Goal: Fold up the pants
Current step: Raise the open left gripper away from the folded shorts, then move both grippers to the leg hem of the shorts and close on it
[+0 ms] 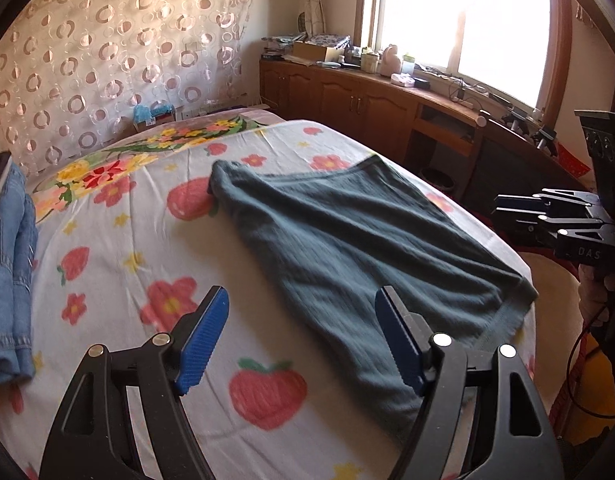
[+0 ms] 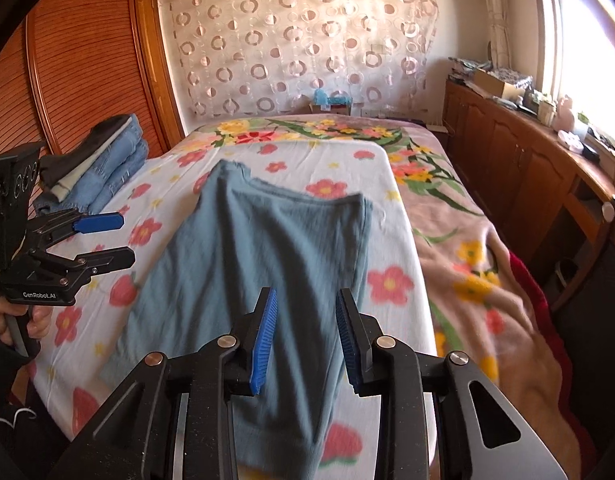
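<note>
Pants lie part-folded, both claws free

Pants [image 1: 347, 248], a grey-blue ribbed knit pair, lie flat on the strawberry-and-flower sheet [image 1: 147, 240] straight ahead of both claws, looking already doubled over, with a banded hem edge nearest the left claw's right finger. The left gripper [image 1: 301, 340] hangs just above the sheet with its jaws spread wide and nothing between them; its right finger sits over the cloth's near edge, its left finger over bare sheet. The right gripper [image 2: 305, 336] hovers over the near end of the pants [image 2: 259, 280], jaws parted about halfway, fabric visible under the gap but not pinched. Off to the left claw's far left sits a stack of folded jeans [image 1: 11, 260].

By my reading one fold is laid and the hands are between grasps. The next move calls for both claws to drop onto the near edge, pinch every layer at two corners, and carry it forward onto the far end, keeping the edges square.
</note>
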A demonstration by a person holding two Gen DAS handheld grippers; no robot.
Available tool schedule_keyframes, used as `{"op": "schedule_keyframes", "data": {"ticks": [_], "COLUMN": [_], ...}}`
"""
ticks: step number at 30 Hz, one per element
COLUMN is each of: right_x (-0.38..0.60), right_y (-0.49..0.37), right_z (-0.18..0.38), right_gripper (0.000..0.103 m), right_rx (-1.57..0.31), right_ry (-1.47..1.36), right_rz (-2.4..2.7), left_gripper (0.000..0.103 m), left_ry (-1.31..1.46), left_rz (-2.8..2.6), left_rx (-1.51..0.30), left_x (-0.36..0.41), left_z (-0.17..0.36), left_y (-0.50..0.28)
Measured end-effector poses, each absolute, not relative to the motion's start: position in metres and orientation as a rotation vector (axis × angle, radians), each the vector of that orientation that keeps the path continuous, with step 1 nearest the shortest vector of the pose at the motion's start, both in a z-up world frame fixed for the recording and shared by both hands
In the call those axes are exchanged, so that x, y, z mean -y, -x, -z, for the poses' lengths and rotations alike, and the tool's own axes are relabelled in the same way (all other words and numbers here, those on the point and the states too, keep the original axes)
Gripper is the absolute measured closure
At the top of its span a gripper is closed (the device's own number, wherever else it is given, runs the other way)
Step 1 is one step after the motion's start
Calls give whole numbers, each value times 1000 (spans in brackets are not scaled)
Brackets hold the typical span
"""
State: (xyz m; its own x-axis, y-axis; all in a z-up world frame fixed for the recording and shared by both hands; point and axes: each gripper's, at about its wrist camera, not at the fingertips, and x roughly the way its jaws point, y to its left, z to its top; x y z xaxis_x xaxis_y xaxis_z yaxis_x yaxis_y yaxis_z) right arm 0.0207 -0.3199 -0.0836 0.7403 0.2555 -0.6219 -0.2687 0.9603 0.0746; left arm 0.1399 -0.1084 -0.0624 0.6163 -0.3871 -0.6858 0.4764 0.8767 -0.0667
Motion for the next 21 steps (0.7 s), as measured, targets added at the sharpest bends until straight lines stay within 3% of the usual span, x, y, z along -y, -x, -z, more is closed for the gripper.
{"op": "schedule_keyframes", "data": {"ticks": [16, 21], "right_x": [321, 313], "right_y": [-6, -3], "right_z": [121, 122], "right_gripper": [71, 59], "right_rx": [-798, -780], "right_ry": [-14, 18], "right_rz": [-216, -214], "left_gripper": [27, 26], "left_ry": [-96, -80], "left_rz": [558, 558], "left_rx": [-848, -853], "left_x": [115, 111], "left_z": [97, 103], "left_y": [-103, -99]}}
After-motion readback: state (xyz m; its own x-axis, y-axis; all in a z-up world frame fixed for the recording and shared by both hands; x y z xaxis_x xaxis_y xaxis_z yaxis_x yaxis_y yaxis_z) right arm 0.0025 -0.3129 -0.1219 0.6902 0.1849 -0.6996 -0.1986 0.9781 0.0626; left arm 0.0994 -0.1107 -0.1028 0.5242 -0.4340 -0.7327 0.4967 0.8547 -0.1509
